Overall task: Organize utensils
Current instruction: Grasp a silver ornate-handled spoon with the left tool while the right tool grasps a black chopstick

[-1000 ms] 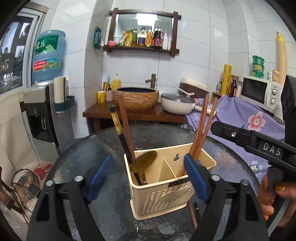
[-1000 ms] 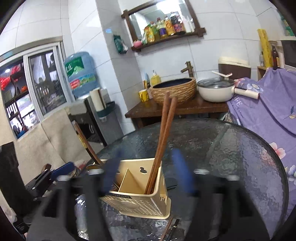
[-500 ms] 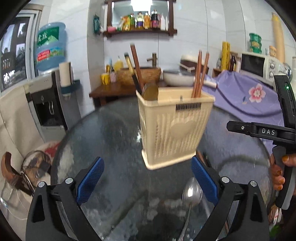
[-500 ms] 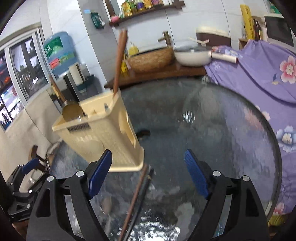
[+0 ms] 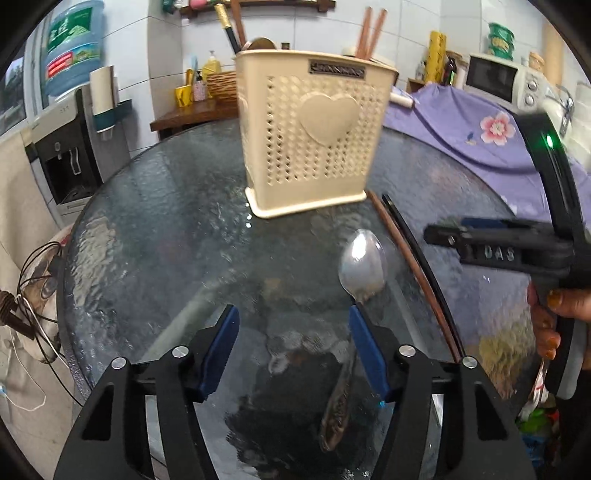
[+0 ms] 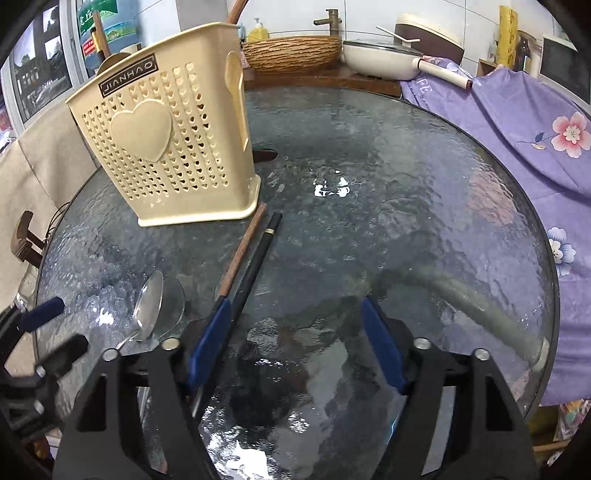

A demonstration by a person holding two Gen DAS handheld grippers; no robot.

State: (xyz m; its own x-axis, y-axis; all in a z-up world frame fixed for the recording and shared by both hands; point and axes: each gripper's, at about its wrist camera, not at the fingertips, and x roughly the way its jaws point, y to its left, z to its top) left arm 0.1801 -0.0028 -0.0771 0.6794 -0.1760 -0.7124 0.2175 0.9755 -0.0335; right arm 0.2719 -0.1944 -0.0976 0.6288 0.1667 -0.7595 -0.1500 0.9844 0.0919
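Note:
A cream perforated utensil holder stands on the round glass table, with chopsticks and a spoon standing in it. A steel spoon lies on the glass in front of it. A brown chopstick and a black chopstick lie side by side to its right. My left gripper is open and empty, low over the glass, its right finger by the spoon's handle. My right gripper is open and empty, its left finger over the chopsticks' near ends.
A purple floral cloth covers furniture to the right. A wooden counter behind the table holds a woven basin and a white pot. A water dispenser stands to the left. The right gripper's body shows in the left wrist view.
Both grippers have drawn back and dropped low toward the table. The holder now looks farther off. The spoon and the two loose chopsticks have come into full view.

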